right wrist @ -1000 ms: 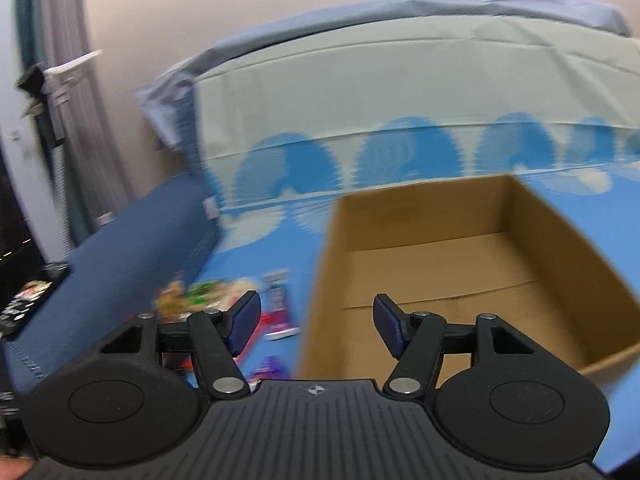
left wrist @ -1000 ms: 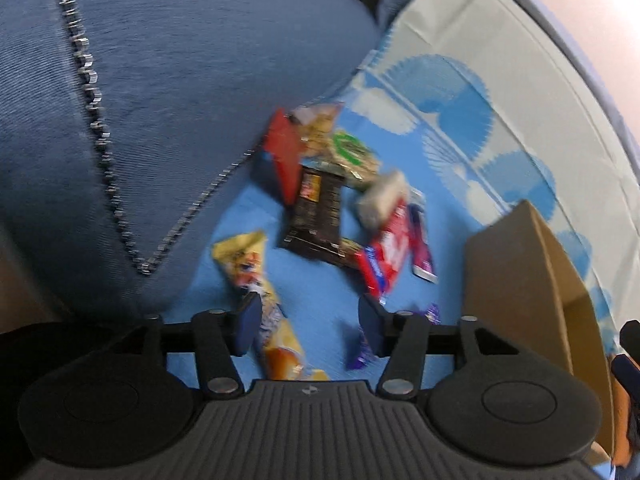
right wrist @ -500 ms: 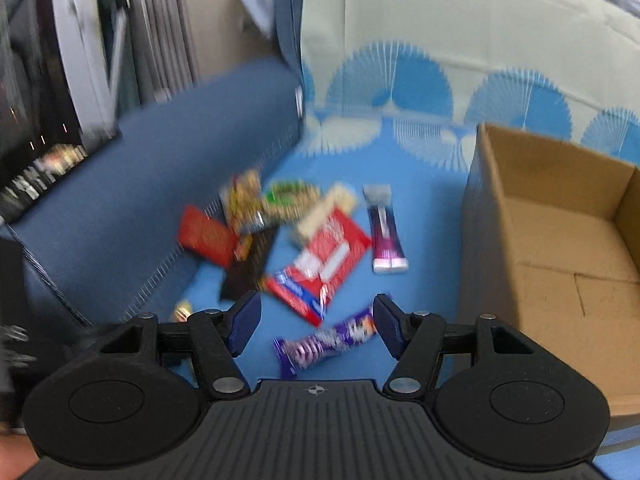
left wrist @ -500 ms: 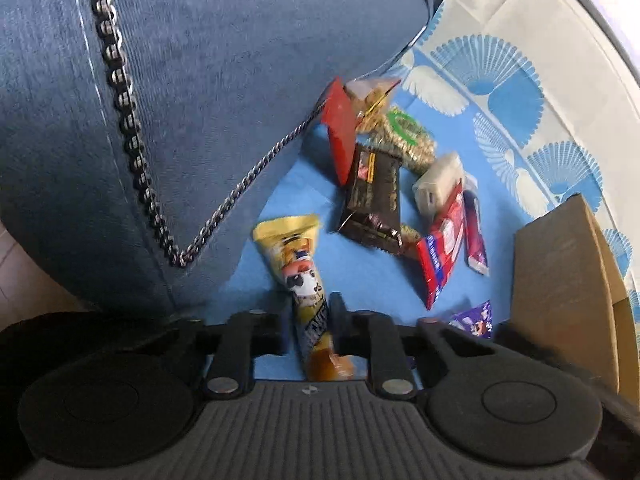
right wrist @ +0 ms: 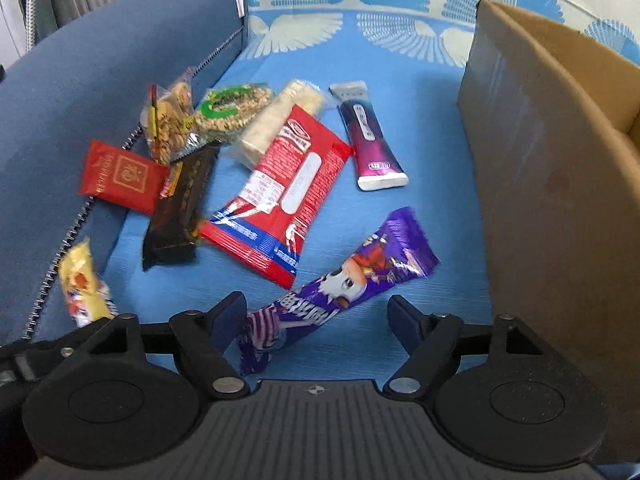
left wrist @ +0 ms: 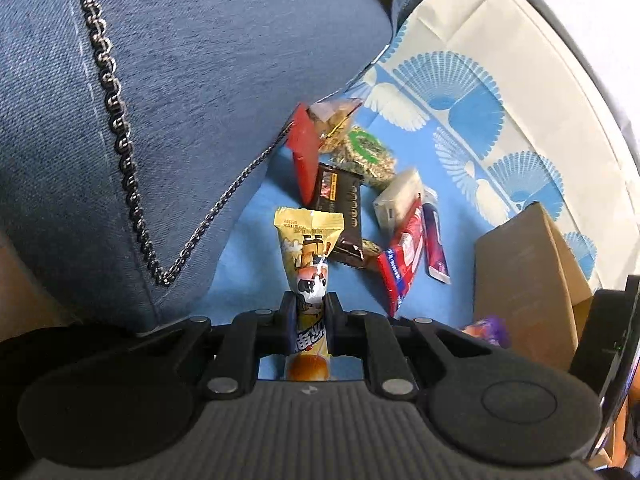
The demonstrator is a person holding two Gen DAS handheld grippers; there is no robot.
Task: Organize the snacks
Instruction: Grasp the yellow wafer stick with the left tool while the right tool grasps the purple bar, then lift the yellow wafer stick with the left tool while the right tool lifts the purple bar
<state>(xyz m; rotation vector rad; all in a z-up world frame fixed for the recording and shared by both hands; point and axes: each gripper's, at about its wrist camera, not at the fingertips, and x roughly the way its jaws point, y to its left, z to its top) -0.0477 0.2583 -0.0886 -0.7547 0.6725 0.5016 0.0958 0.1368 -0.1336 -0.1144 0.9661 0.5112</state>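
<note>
A: What's hidden or cut off?

B: Left wrist view: purple snack bar [left wrist: 486,330] is mostly behind the tongs' body, only a scrap shows. Cardboard box [left wrist: 520,276] is cut by the frame in both views, so its floor is hidden. Yellow snack bar [right wrist: 82,284] is blurred in the right view, its lower end behind the housing.

A: Count?

B: Nine packets, one box, all on the blue sofa cover [right wrist: 420,200]. Red flat packet [right wrist: 120,176], nut bag [right wrist: 170,124], green-label packet [right wrist: 232,108], dark bar [right wrist: 180,204], white bar [right wrist: 276,120], red-and-white wrapper [right wrist: 284,188], magenta tube [right wrist: 370,140], plus the purple and yellow ones.

A: Tongs?

B: Left tongs [left wrist: 310,312] pressed onto the yellow snack bar, its long axis pointing straight away from the camera, crimped end far. Right tongs [right wrist: 316,320] spread wide around the purple bar's near end, not touching it; that bar lies diagonally, far end towards the box.
</note>
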